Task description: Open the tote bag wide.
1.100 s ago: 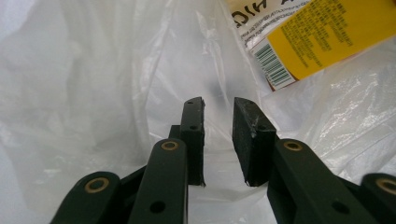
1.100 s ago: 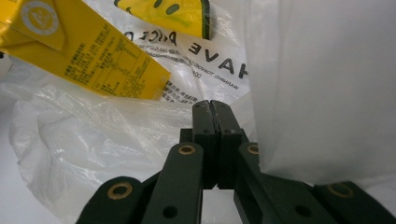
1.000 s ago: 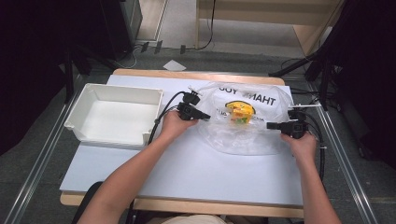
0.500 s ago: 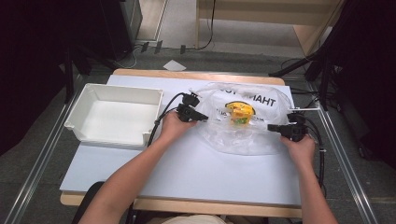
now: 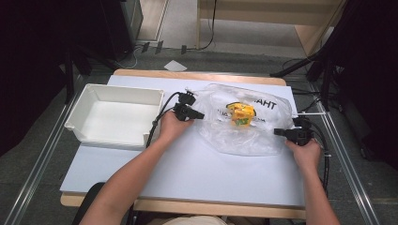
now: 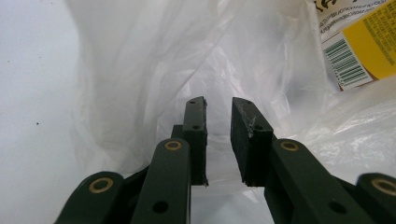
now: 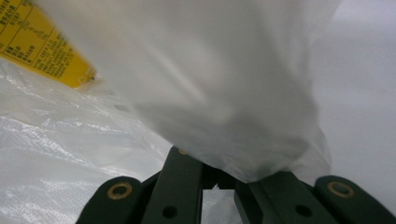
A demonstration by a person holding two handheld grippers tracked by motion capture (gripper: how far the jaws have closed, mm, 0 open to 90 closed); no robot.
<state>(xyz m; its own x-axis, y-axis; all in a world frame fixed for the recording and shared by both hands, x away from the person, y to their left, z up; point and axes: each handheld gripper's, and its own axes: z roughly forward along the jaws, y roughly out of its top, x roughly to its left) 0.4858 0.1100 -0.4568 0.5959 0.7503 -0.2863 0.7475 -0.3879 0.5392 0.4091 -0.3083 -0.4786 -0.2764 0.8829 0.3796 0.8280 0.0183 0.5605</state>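
Note:
A clear plastic bag (image 5: pixel 244 133) with black lettering lies flat on the white table, and a yellow package (image 5: pixel 241 114) sits inside it. My left gripper (image 5: pixel 202 115) rests at the bag's left edge. In the left gripper view its jaws (image 6: pixel 218 105) stand a narrow gap apart, with bag film (image 6: pixel 140 70) beyond them and the package (image 6: pixel 364 42) at the upper right. My right gripper (image 5: pixel 277 132) is at the bag's right edge, shut on the film. In the right gripper view the bag (image 7: pixel 224 79) drapes over the jaws and hides their tips, and the package (image 7: pixel 42 46) shows at the upper left.
An empty white bin (image 5: pixel 115 117) stands at the left of the table (image 5: pixel 197 173), close to my left hand. Black cables trail from both grippers. The table's near half is bare, and dark floor surrounds it.
The right hand has crept slightly toward the near edge, taking the bag's right edge with it. The left hand has kept still.

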